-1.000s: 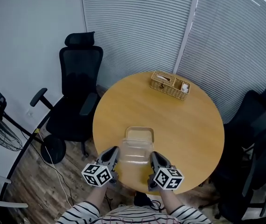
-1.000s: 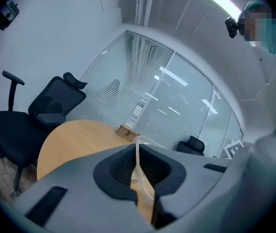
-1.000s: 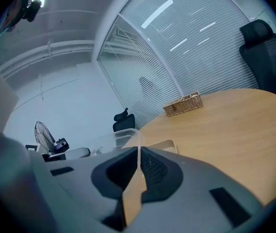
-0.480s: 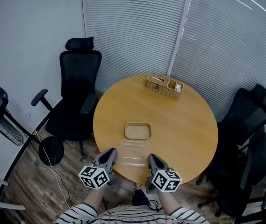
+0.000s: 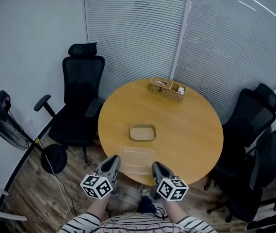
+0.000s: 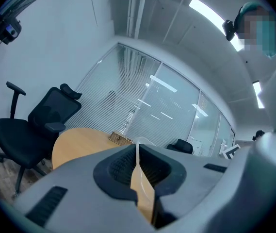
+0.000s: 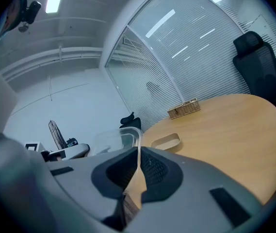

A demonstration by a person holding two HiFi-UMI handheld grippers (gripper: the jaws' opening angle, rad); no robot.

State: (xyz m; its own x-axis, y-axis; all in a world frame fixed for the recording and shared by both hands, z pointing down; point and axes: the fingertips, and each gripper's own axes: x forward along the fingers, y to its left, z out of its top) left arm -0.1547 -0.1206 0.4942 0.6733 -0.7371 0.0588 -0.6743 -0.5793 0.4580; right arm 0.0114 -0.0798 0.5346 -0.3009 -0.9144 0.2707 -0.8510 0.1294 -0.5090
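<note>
I hold a clear plastic container [image 5: 137,160] in the air between both grippers, over the near edge of the round wooden table [image 5: 191,130]. My left gripper [image 5: 112,165] is shut on its left rim, and my right gripper [image 5: 155,168] is shut on its right rim. In the left gripper view the thin clear rim [image 6: 138,152] runs between the closed jaws of the left gripper [image 6: 138,165]. The right gripper view shows the container's body [image 7: 113,142] to the left of the right gripper [image 7: 138,166]. A shallow beige tray [image 5: 143,132] lies on the table beyond the container, apart from it.
A wicker basket [image 5: 167,89] with small items stands at the table's far edge. Black office chairs stand at the left [image 5: 82,96] and right [image 5: 251,125]. A floor fan [image 5: 2,115] and its cable are on the left, and blinds cover the glass wall behind.
Both grippers have drawn the clear container up and back toward me, off the beige tray, which now lies uncovered on the table.
</note>
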